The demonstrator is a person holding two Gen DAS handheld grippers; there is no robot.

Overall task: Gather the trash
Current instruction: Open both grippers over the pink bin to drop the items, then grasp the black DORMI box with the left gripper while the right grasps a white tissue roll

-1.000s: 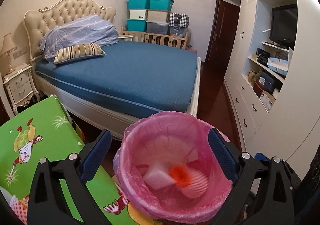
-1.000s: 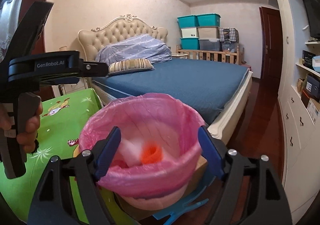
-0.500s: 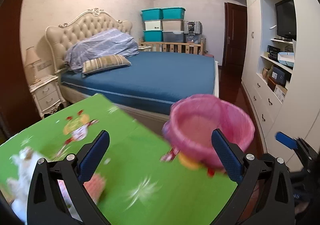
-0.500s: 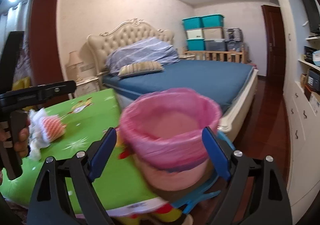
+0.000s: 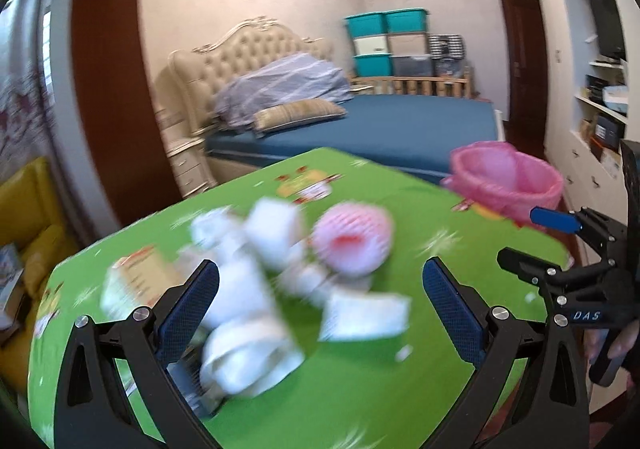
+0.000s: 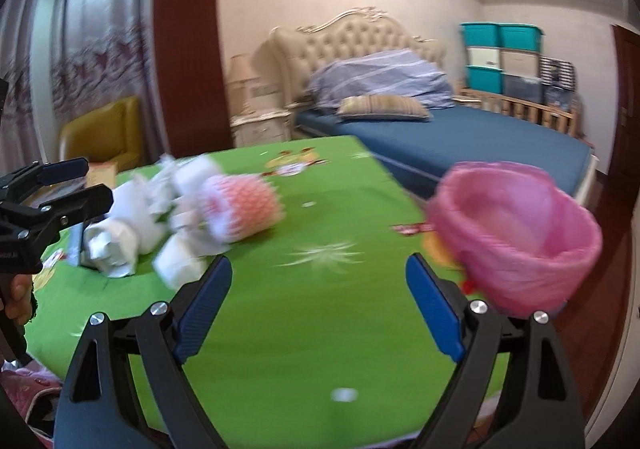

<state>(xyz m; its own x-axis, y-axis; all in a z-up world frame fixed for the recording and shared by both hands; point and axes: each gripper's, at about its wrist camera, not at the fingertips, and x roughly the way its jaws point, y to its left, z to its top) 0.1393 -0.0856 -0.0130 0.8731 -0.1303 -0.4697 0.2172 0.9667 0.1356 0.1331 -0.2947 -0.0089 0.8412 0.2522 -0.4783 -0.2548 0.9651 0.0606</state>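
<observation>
A blurred pile of white crumpled paper (image 5: 244, 313) and a pink foam fruit net (image 5: 352, 241) lies on the green table (image 5: 360, 381). My left gripper (image 5: 320, 301) is open and empty just above the pile. The pile (image 6: 132, 225) and the net (image 6: 244, 209) also show at the left in the right wrist view. My right gripper (image 6: 318, 301) is open and empty over bare green table (image 6: 312, 325). The pink-lined bin (image 6: 516, 233) stands off the table's right edge; it also shows in the left wrist view (image 5: 504, 177).
A small cardboard box (image 5: 140, 277) lies at the pile's left. A blue bed (image 6: 460, 145) is behind the table, a yellow armchair (image 6: 104, 137) at left, white cabinets (image 5: 592, 153) at right. The right gripper's body (image 5: 580, 277) shows in the left view.
Both grippers have swung left, away from the bin, and now face the trash pile on the table. The bin has slid to the right side of both views.
</observation>
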